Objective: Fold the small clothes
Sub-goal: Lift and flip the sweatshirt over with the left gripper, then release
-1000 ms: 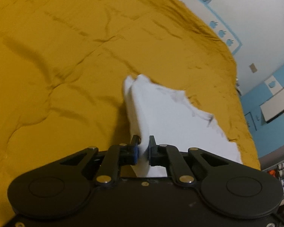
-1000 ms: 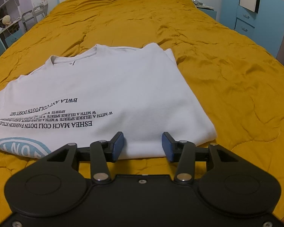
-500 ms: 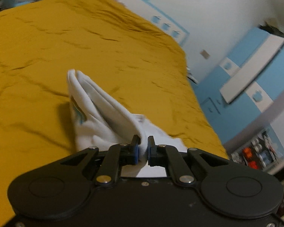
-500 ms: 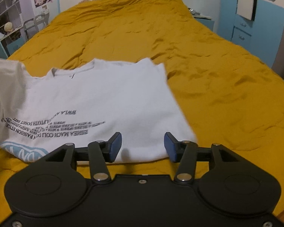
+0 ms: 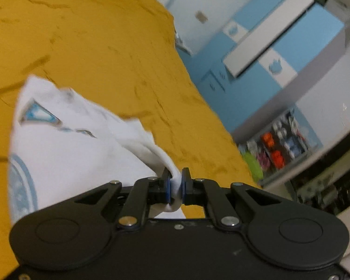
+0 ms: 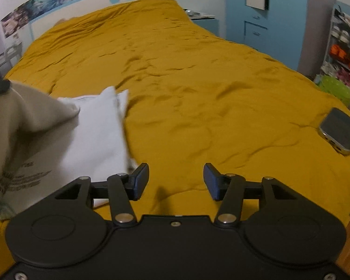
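Observation:
A white T-shirt (image 5: pixel 70 154) with blue print and dark lettering lies on the mustard bedspread (image 5: pixel 93 46). My left gripper (image 5: pixel 176 179) is shut on a bunched edge of it, and the cloth rises from the bed to the pads. In the right wrist view the shirt (image 6: pixel 98 135) lies at the left, with its lifted flap (image 6: pixel 23 126) hanging over it, lettering on the underside. My right gripper (image 6: pixel 176 179) is open with only bare bedspread (image 6: pixel 198 81) between its fingers, just right of the shirt's edge.
A phone (image 6: pixel 338 130) lies on the bed near its right edge. Blue and white cupboards (image 5: pixel 280 46) stand beyond the bed. A cluttered shelf (image 6: pixel 343 58) and a green bowl (image 6: pixel 333 88) are at the far right. A bedside table (image 6: pixel 203 16) is at the back.
My left gripper has carried the shirt's edge up and across, folding the shirt over itself. My right gripper has spread wider and moved right, off the shirt onto bare bedspread.

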A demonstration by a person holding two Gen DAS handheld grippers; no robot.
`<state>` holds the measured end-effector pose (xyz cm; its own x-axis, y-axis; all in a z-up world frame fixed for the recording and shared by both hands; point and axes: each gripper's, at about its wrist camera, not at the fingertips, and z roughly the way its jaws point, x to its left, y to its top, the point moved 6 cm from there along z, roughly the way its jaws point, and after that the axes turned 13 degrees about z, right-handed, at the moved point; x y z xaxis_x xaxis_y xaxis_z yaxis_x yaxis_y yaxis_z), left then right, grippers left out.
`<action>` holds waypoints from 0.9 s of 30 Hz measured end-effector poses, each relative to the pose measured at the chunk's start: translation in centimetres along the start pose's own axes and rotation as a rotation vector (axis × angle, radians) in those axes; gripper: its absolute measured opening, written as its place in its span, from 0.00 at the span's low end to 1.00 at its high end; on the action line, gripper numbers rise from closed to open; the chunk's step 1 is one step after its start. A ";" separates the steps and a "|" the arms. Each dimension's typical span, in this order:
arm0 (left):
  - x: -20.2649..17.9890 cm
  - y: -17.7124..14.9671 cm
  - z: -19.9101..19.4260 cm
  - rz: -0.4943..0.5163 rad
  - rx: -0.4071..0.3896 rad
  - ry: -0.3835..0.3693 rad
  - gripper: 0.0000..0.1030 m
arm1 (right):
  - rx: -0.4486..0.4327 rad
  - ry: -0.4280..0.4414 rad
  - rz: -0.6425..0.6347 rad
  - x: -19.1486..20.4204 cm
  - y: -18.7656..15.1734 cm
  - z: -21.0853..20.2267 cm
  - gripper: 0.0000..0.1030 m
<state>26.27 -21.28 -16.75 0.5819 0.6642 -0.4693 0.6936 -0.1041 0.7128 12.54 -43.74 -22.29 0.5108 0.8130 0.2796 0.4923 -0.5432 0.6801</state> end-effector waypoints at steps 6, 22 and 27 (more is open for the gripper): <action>-2.4 -3.7 5.4 0.042 0.121 0.002 0.05 | 0.017 0.025 0.058 -1.8 0.7 0.9 0.51; -1.6 -8.9 12.1 0.084 0.235 0.010 0.09 | 0.015 0.005 0.080 -4.0 2.7 3.2 0.51; -2.3 -7.2 10.2 0.075 0.215 -0.048 0.41 | 0.012 -0.007 0.055 -3.8 3.2 3.4 0.51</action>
<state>24.32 -29.61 -26.10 0.6511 0.6135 -0.4468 0.7192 -0.3107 0.6215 14.55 -49.24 -23.49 0.5427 0.7800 0.3116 0.4718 -0.5900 0.6552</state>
